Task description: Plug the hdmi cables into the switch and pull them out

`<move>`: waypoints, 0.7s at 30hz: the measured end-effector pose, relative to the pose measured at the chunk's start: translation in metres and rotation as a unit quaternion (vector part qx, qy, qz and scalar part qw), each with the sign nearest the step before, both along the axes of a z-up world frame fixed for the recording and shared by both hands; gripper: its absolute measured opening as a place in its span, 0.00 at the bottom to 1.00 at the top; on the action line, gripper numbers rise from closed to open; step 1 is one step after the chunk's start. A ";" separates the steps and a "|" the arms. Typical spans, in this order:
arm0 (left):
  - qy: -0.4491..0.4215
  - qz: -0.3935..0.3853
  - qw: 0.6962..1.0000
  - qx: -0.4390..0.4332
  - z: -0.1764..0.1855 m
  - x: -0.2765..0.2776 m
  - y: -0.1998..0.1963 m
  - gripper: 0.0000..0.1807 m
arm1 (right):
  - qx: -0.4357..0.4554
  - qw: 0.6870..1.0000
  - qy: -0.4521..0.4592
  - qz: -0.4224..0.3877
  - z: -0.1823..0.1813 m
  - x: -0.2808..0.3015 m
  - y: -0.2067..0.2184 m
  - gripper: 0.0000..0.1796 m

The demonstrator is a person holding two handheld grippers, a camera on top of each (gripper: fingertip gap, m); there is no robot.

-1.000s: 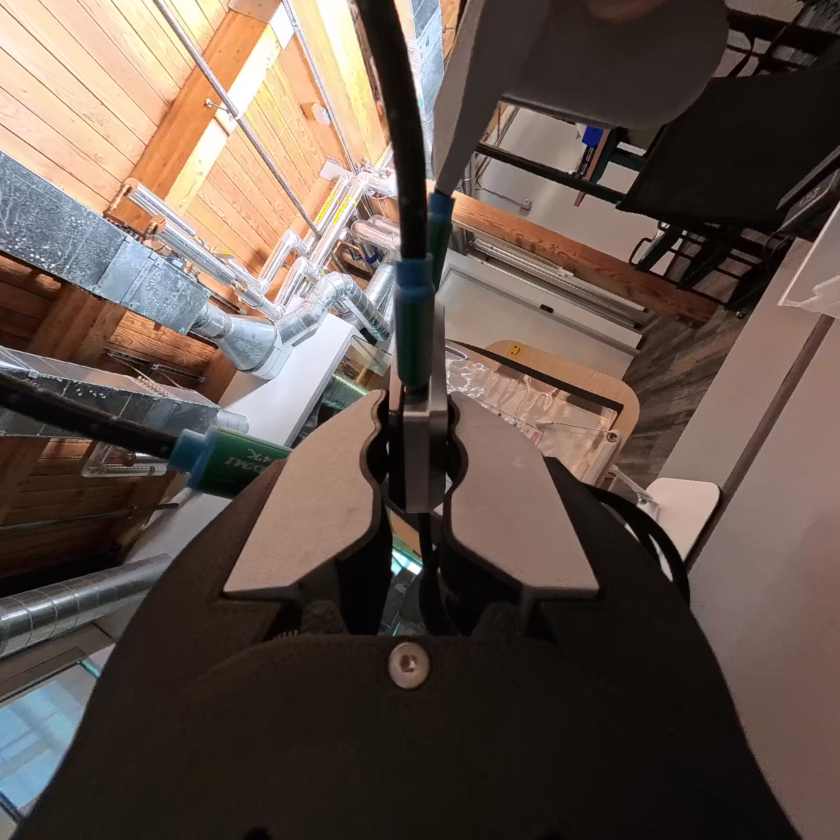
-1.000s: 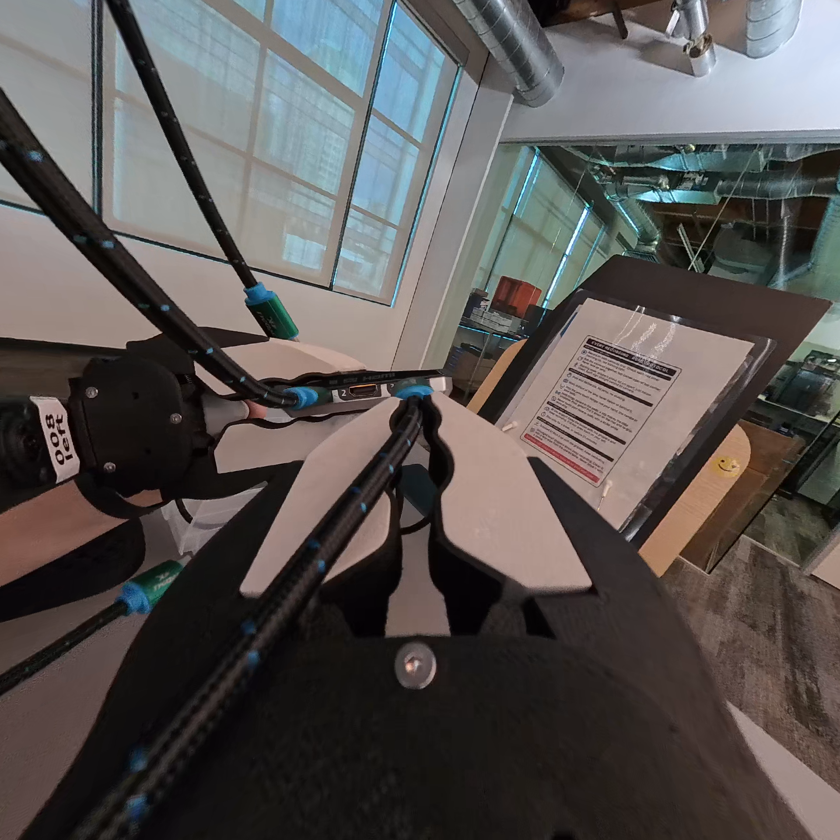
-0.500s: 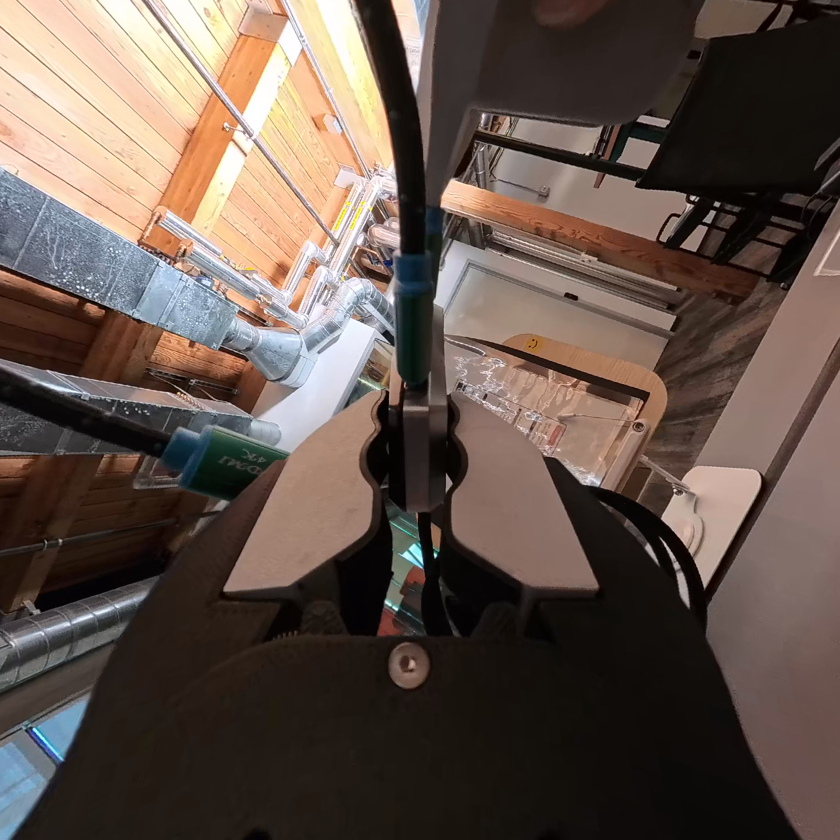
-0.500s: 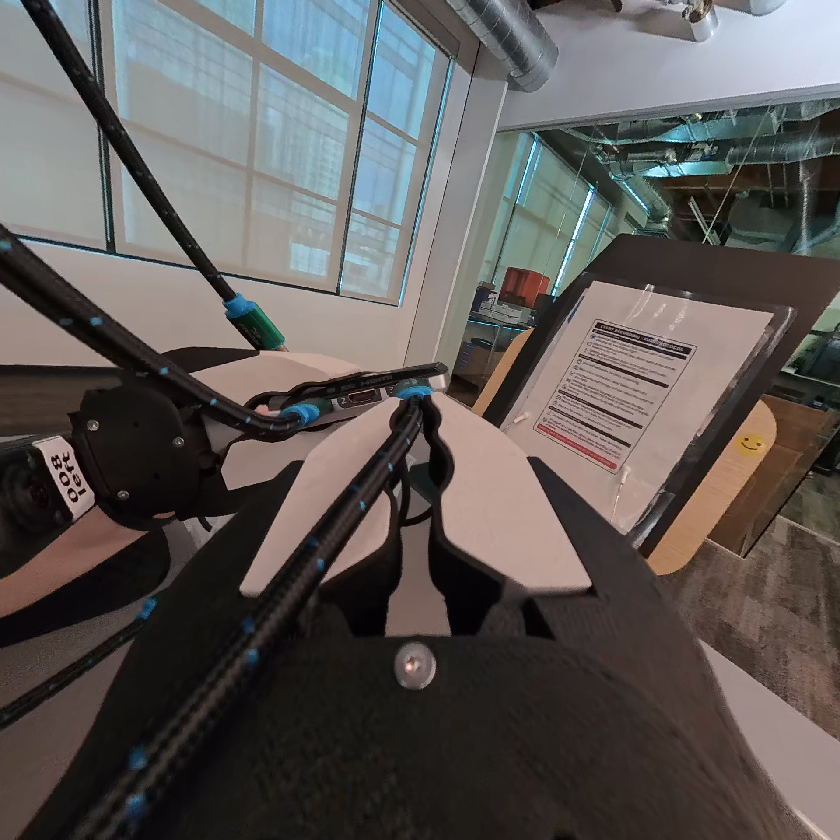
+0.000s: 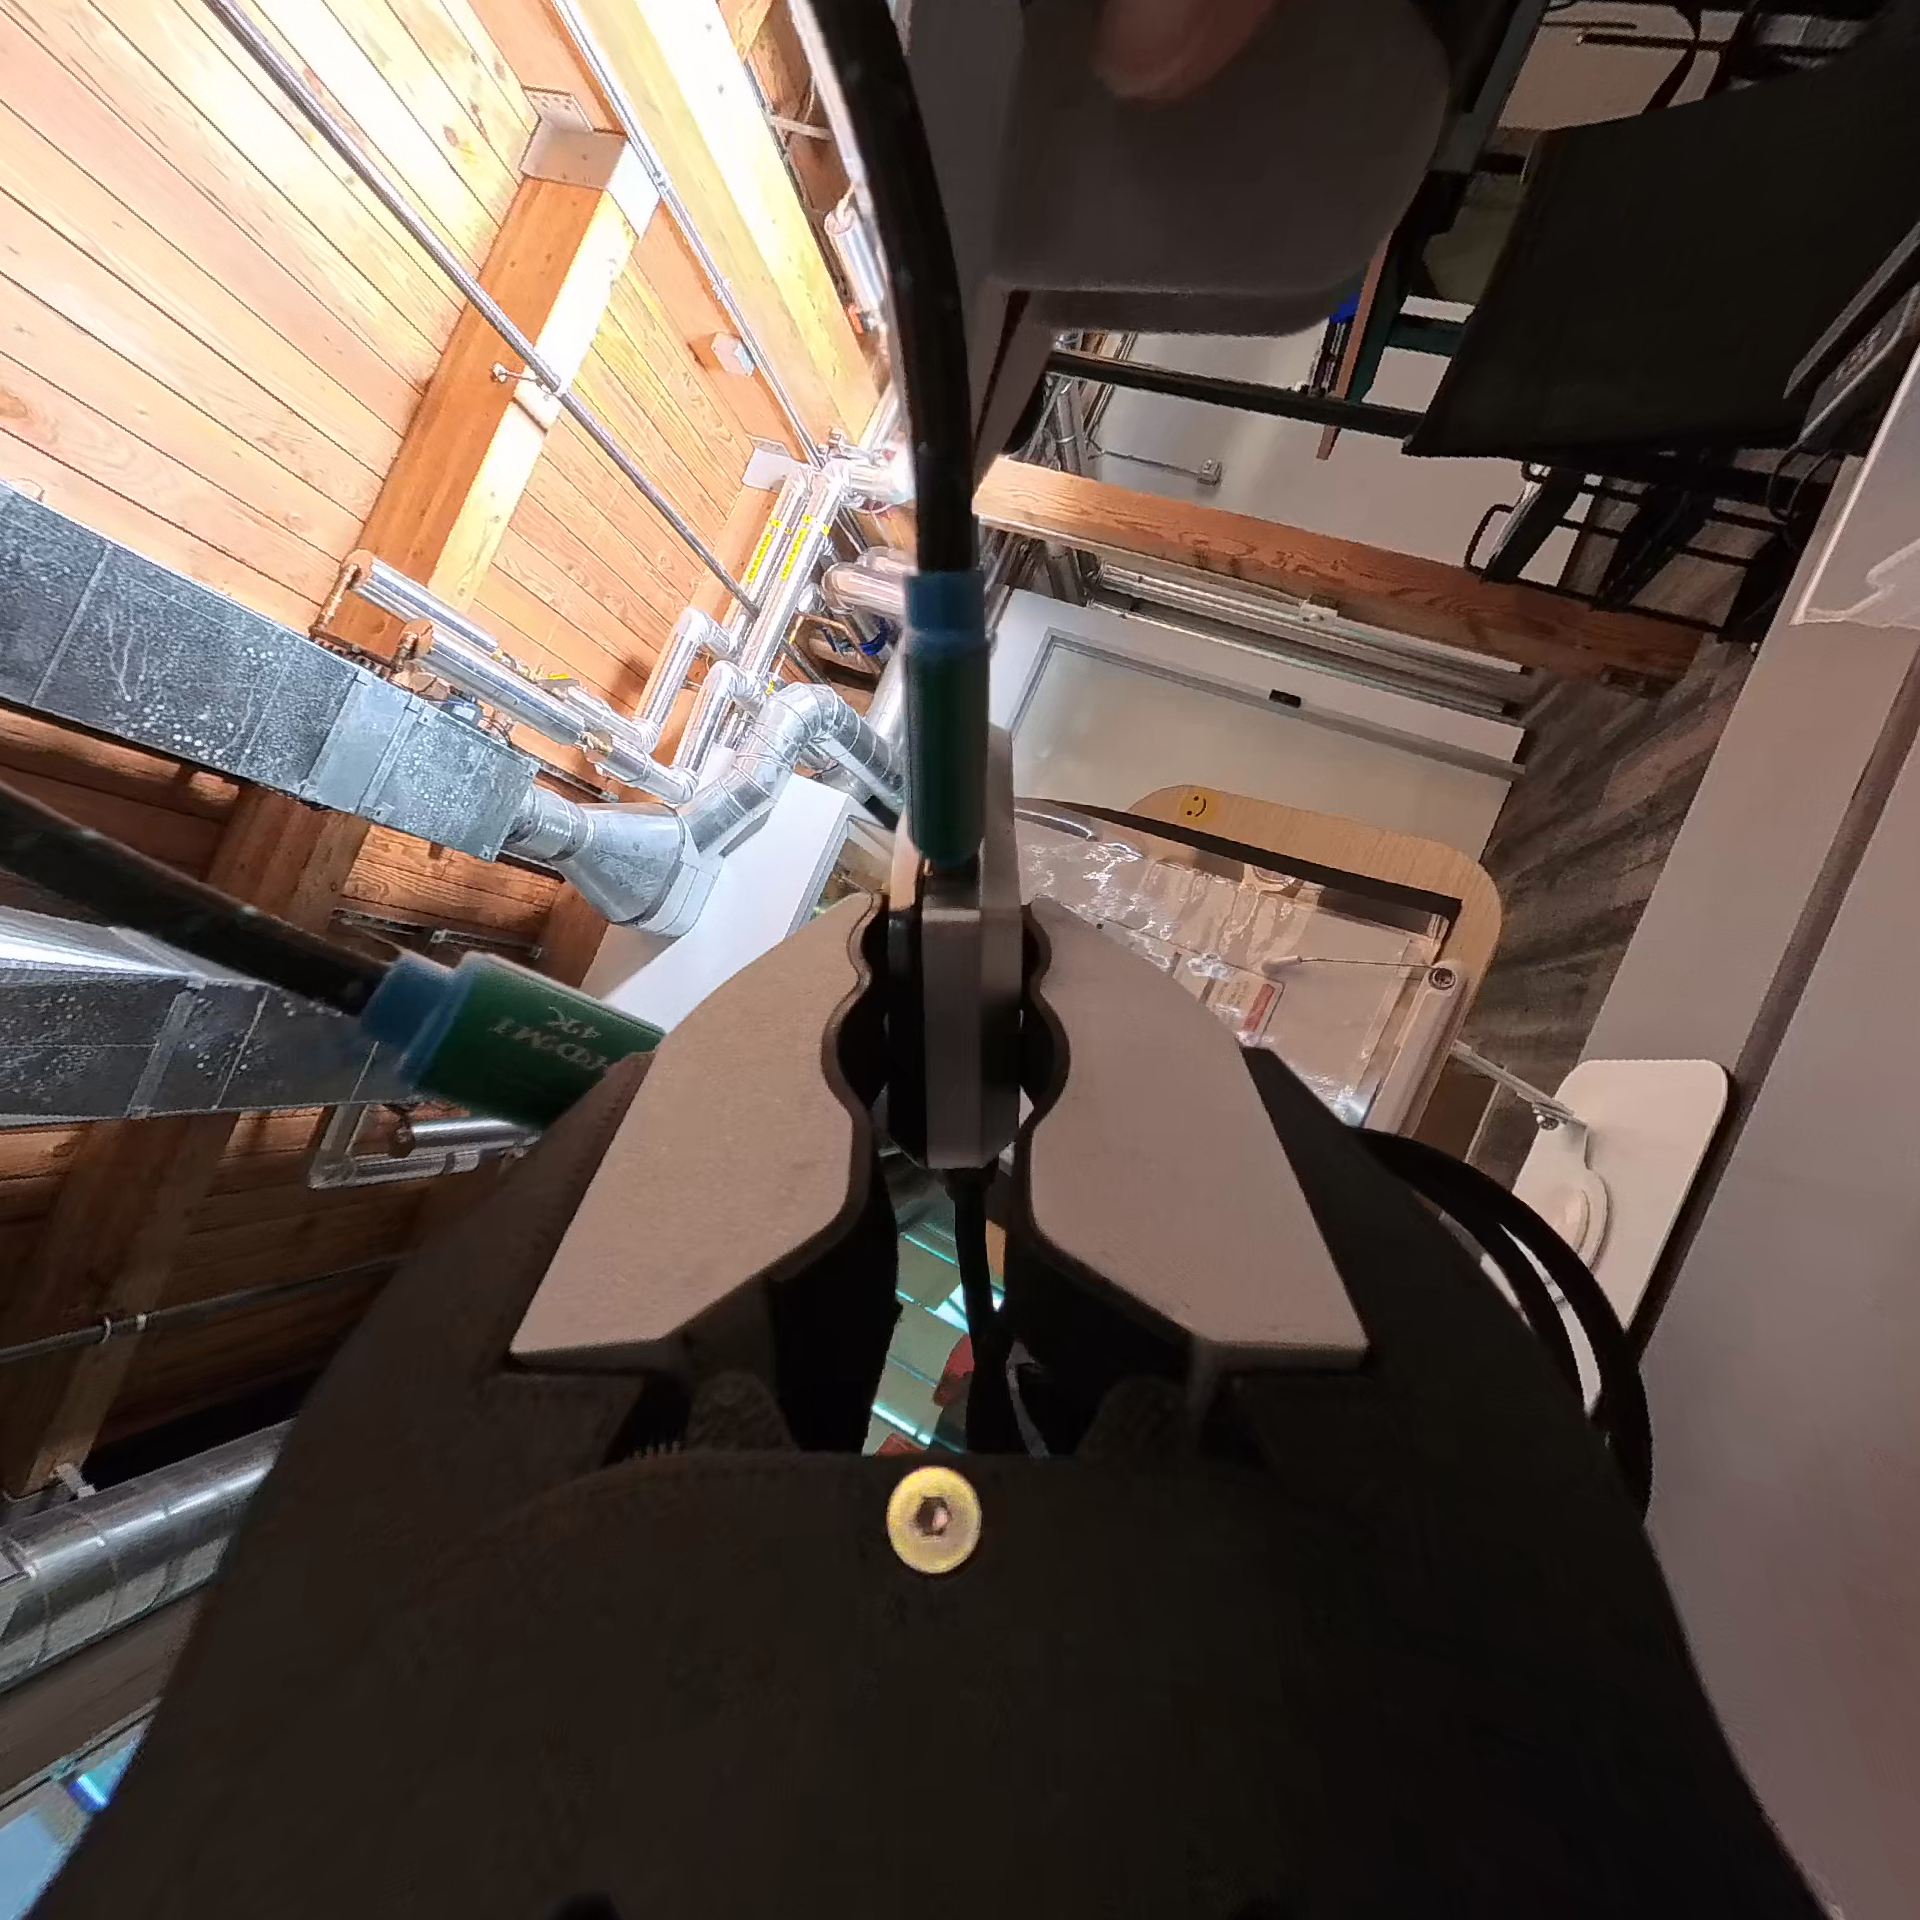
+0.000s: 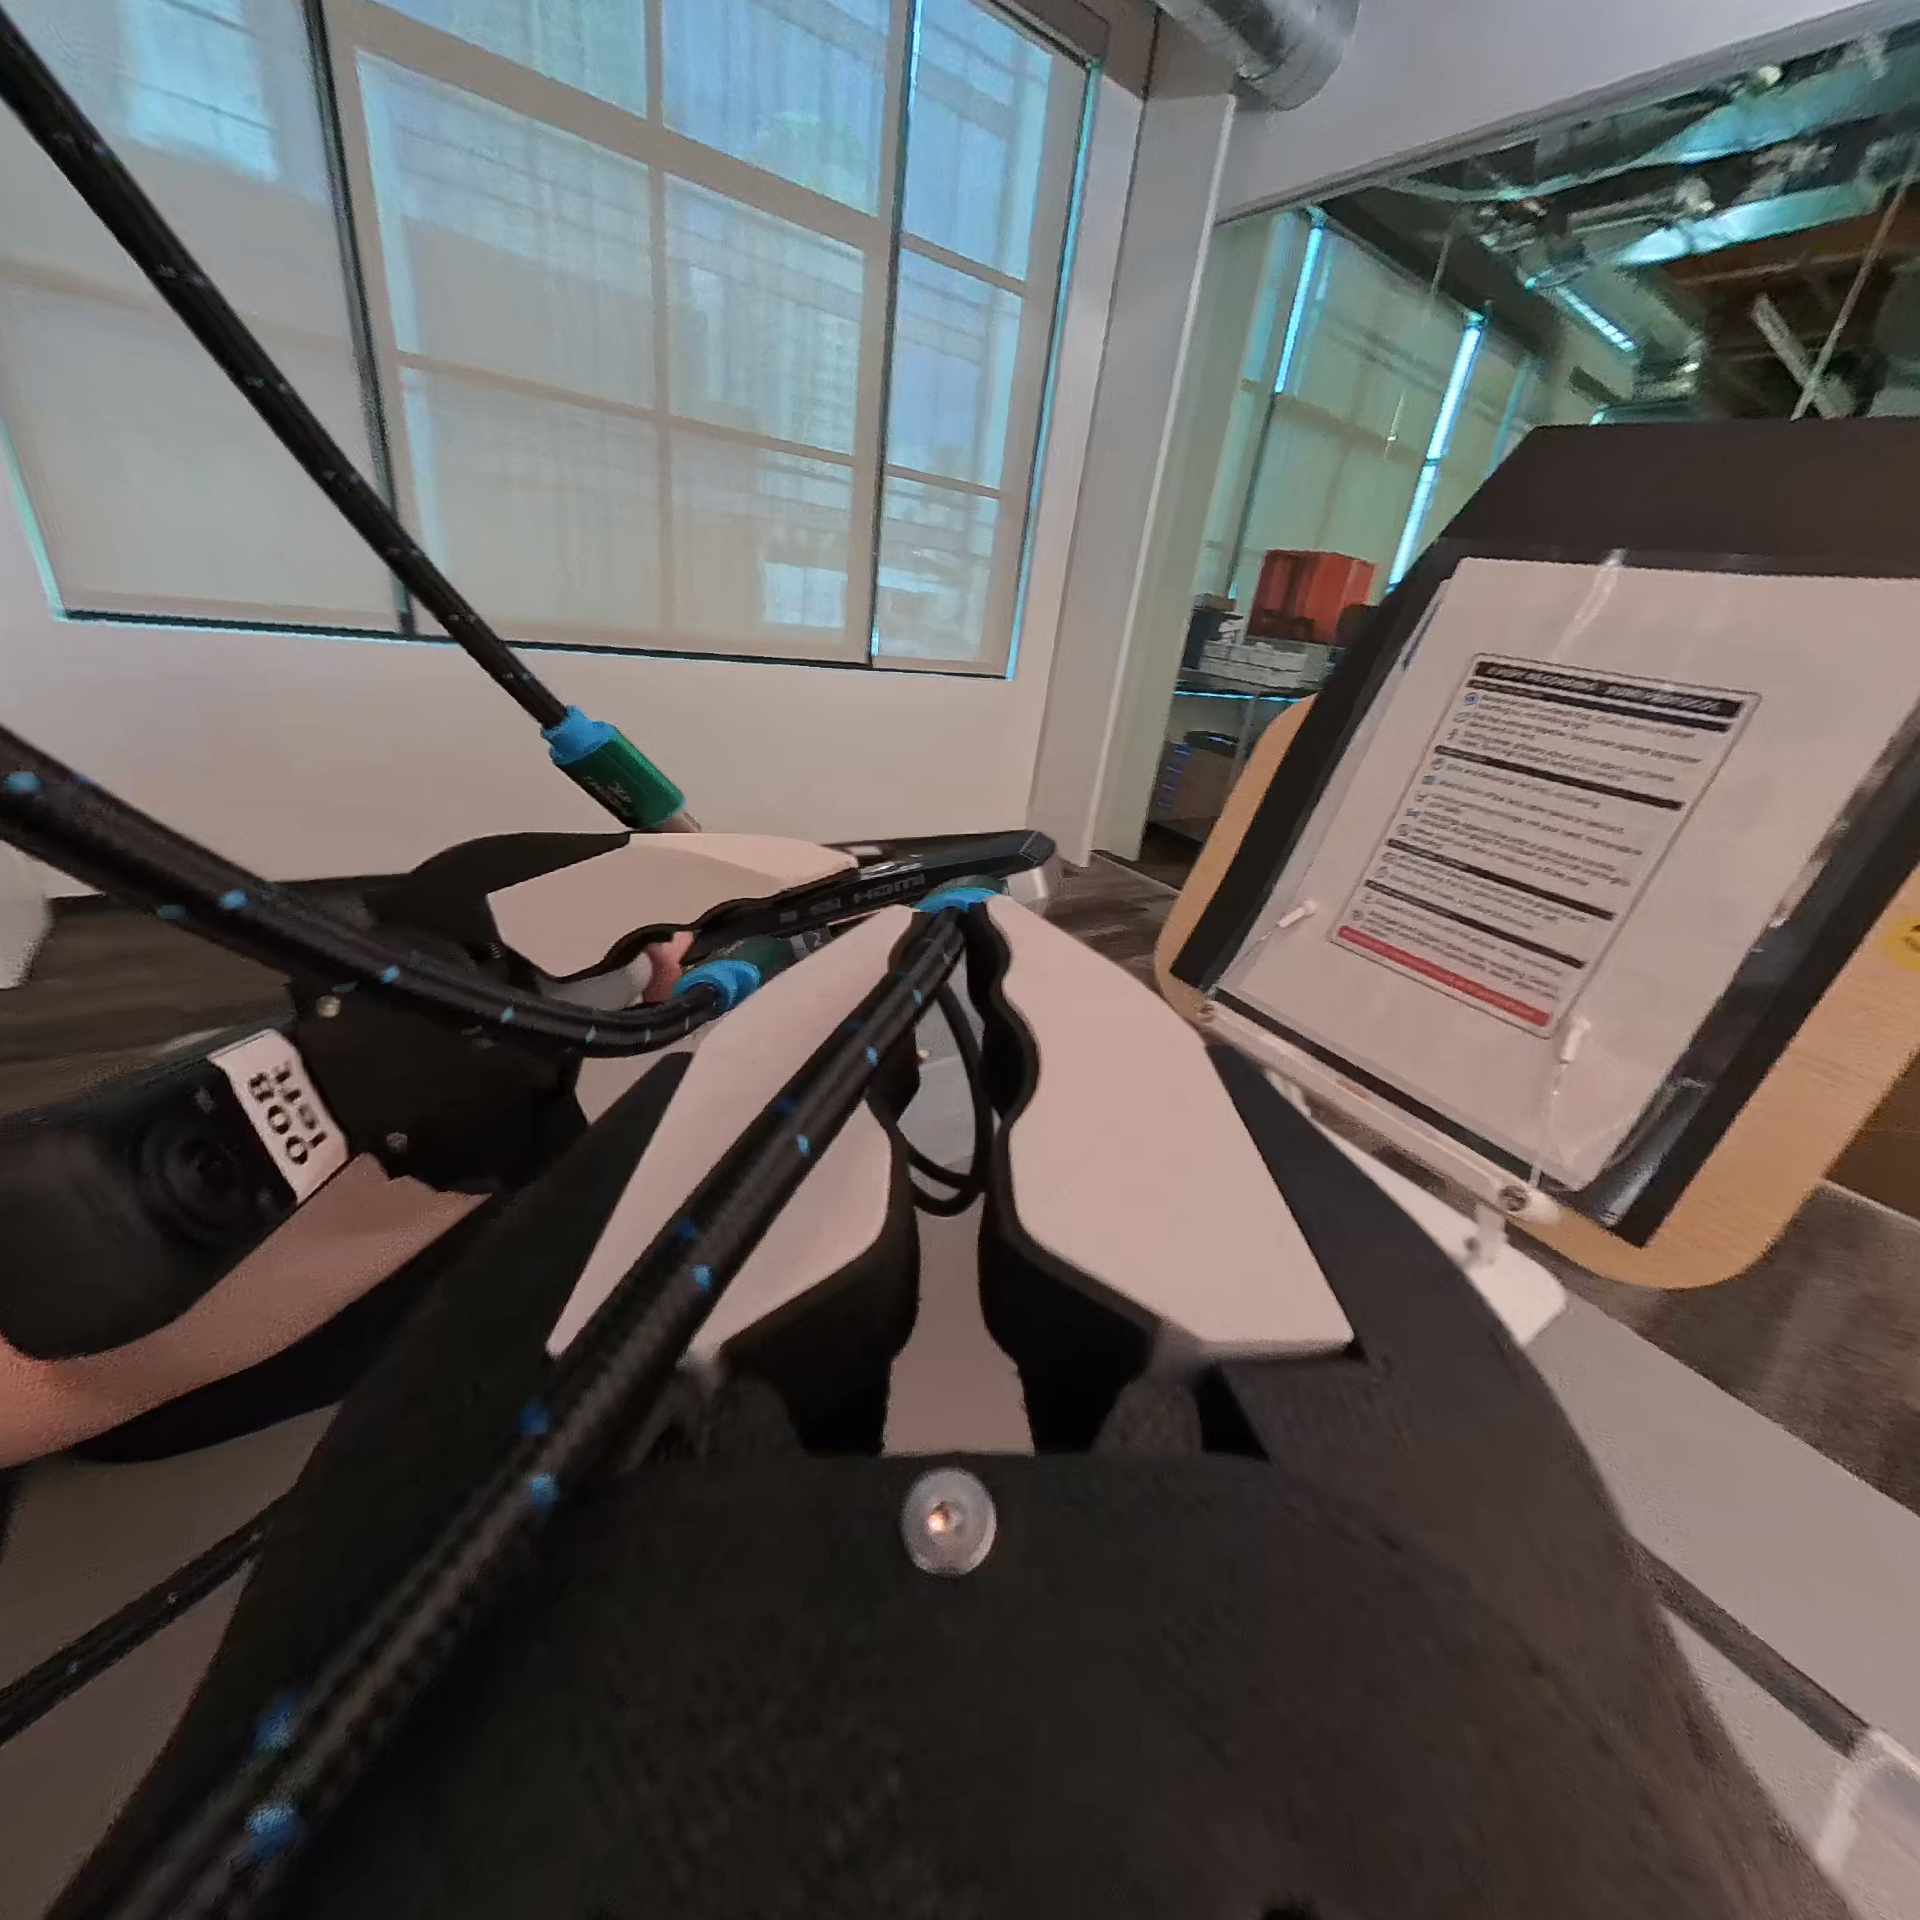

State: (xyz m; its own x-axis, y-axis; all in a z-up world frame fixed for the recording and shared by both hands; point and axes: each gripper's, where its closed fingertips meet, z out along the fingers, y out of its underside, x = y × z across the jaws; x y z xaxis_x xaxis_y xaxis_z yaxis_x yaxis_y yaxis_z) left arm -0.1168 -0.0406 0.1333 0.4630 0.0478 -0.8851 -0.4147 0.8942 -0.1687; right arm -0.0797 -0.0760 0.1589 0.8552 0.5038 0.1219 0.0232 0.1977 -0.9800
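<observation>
Clamping the slim grey HDMI switch point(image 5: 961, 1029) edge-on, the left gripper point(image 5: 956, 1023) has both pale fingers pressed against its flat sides, the whole thing pointed up at a timber ceiling with silver ducts point(image 5: 582, 821). At twelve o'clock from the switch a green-and-blue HDMI plug point(image 5: 940, 748) is seated in its top edge, its black cable running straight up past the right gripper's pale finger. A second green plug point(image 5: 520, 1049) hangs loose at nine o'clock, apart from the switch.

The right wrist view shows what that one cannot: the switch point(image 6: 894, 883) seen flat, a dark bar with ports along its edge, and the right gripper point(image 6: 961, 920) with its fingertips closed together on the blue-collared plug point(image 6: 961, 896) just under the switch. That plug's braided cable point(image 6: 623, 1340) lies across the left finger toward seven o'clock. Another plug point(image 6: 727, 971) sits in the switch at nine o'clock, its cable looping left. At three o'clock a framed printed sheet point(image 6: 1538, 883) leans on a wooden board.
</observation>
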 end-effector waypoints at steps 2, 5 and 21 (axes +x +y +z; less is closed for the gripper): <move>-0.002 -0.011 1.000 -0.009 0.000 0.000 -0.001 0.11 | -0.004 1.000 0.012 0.025 0.000 -0.001 -0.001 0.04; -0.002 -0.014 1.000 -0.008 0.001 -0.001 -0.002 0.11 | -0.009 0.998 0.034 0.053 0.000 -0.002 -0.001 0.04; 0.007 -0.034 0.999 -0.019 -0.007 0.005 -0.010 0.11 | -0.027 0.999 0.000 0.039 -0.005 0.003 -0.001 0.04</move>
